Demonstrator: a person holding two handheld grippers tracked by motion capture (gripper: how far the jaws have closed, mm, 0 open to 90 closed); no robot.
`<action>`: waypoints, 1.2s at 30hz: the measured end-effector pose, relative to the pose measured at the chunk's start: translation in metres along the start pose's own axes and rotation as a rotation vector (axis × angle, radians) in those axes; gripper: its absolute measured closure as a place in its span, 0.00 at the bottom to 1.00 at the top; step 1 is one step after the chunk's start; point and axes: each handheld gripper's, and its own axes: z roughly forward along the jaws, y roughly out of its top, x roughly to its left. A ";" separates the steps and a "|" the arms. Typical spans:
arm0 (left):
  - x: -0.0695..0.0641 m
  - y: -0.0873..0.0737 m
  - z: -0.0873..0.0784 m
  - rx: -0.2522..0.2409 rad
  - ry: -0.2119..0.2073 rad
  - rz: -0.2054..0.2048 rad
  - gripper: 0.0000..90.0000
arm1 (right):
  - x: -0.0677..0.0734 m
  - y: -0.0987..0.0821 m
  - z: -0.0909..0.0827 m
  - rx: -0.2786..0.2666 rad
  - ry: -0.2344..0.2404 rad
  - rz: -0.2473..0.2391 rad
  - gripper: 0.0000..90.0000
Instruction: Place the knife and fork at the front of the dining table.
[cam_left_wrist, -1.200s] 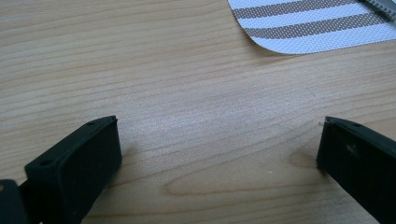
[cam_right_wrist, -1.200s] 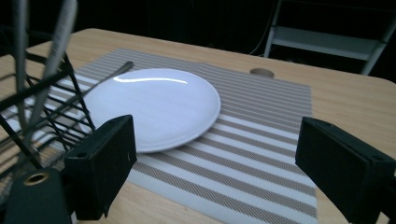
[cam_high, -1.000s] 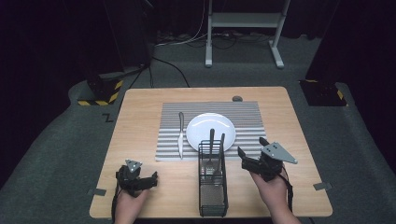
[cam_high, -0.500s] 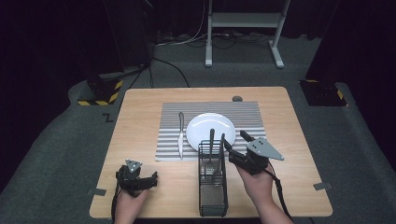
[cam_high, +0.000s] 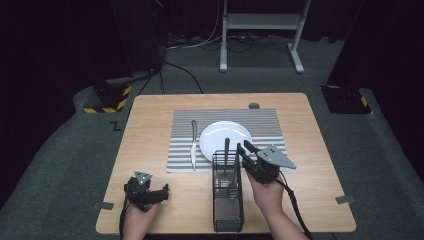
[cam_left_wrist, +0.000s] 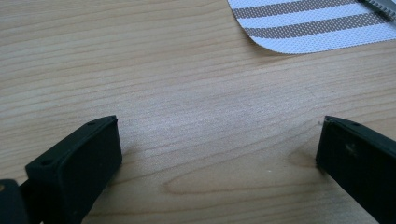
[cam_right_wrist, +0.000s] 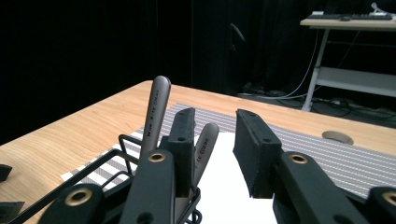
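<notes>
A black wire caddy (cam_high: 227, 222) stands at the table's front middle with two grey utensil handles rising from it. My right gripper (cam_high: 245, 149) is at the caddy's far right top. In the right gripper view its jaws (cam_right_wrist: 215, 121) have just been closing. The shorter handle (cam_right_wrist: 208, 137) stands in the gap against the left jaw, while the right jaw is still apart from it. The taller handle (cam_right_wrist: 158, 107) stays outside, to the left. My left gripper (cam_high: 164, 192) rests open on bare wood (cam_left_wrist: 217, 140), holding nothing.
A striped placemat (cam_high: 265, 125) carries a white plate (cam_high: 220, 134), with a knife (cam_high: 193, 142) lying to the plate's left. A small round cap (cam_high: 254, 105) sits at the table's far edge. Grey tape tabs (cam_high: 346, 199) mark the front corners.
My right gripper has moved left, up to the caddy's handles, and its jaws have narrowed. The left gripper has stayed in place.
</notes>
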 end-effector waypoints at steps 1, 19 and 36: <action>0.000 0.000 0.000 0.000 0.000 0.000 0.00 | 0.000 -0.001 0.002 0.004 0.005 -0.002 0.78; 0.000 0.000 0.000 0.000 -0.003 0.002 0.00 | 0.005 -0.010 0.011 -0.004 0.046 0.053 0.87; 0.000 0.000 0.000 0.000 -0.003 0.002 0.00 | 0.013 -0.006 -0.003 -0.067 0.117 0.039 0.96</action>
